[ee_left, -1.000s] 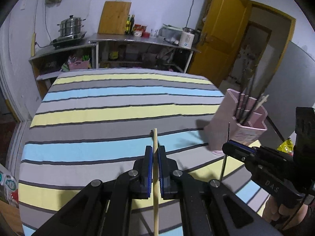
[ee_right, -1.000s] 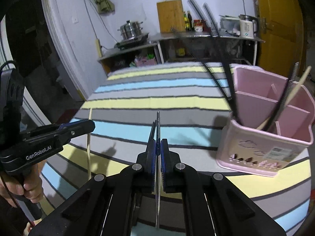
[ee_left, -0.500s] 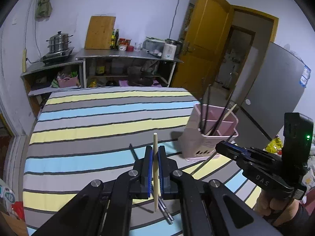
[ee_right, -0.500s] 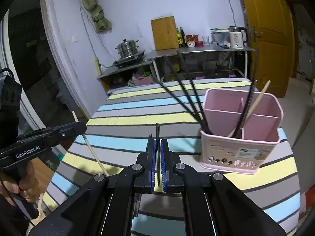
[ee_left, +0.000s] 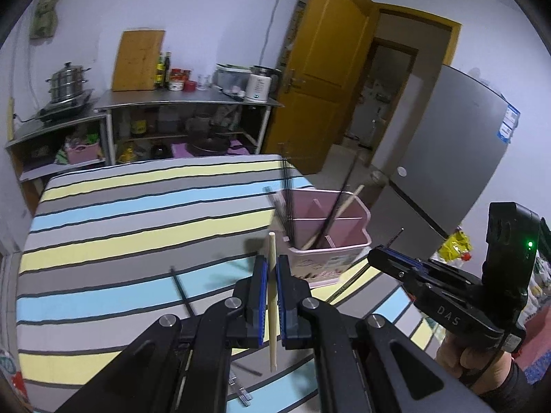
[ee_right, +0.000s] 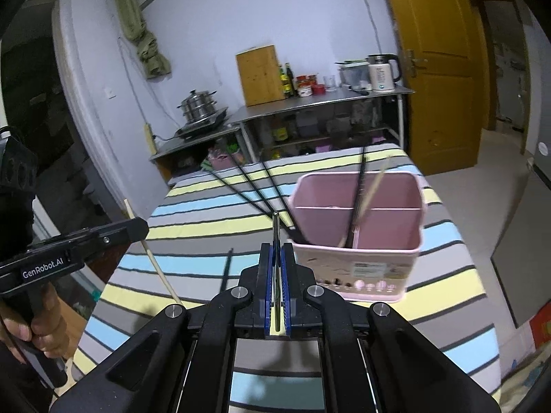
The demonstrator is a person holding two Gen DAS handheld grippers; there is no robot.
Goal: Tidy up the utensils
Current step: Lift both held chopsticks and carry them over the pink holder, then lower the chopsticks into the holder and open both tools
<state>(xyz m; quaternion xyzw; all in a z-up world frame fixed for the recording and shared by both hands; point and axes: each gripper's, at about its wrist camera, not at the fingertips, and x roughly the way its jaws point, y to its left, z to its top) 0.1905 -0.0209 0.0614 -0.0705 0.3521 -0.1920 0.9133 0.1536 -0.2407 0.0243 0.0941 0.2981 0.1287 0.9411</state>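
My left gripper point(ee_left: 271, 268) is shut on a pale wooden chopstick point(ee_left: 272, 323), held upright above the striped table, just left of the pink utensil holder point(ee_left: 330, 265). My right gripper point(ee_right: 276, 258) is shut on a thin metal chopstick point(ee_right: 275, 230) and points at the pink holder point(ee_right: 358, 261), close in front of it. The holder has several dark chopsticks and one wooden one standing in its compartments. The right gripper also shows in the left wrist view point(ee_left: 382, 258), and the left gripper in the right wrist view point(ee_right: 137, 227).
A dark chopstick point(ee_left: 182, 289) lies loose on the striped tablecloth point(ee_left: 120, 241), and metal utensils point(ee_left: 241, 390) lie near the front edge. A metal shelf with a pot and kettle point(ee_left: 258, 86) stands behind the table. A yellow door point(ee_right: 440, 69) is at the right.
Both grippers have risen and drawn back from the table with their chopsticks. The pink holder now sits nearer the centre of both views, and a loose dark chopstick has come into sight.
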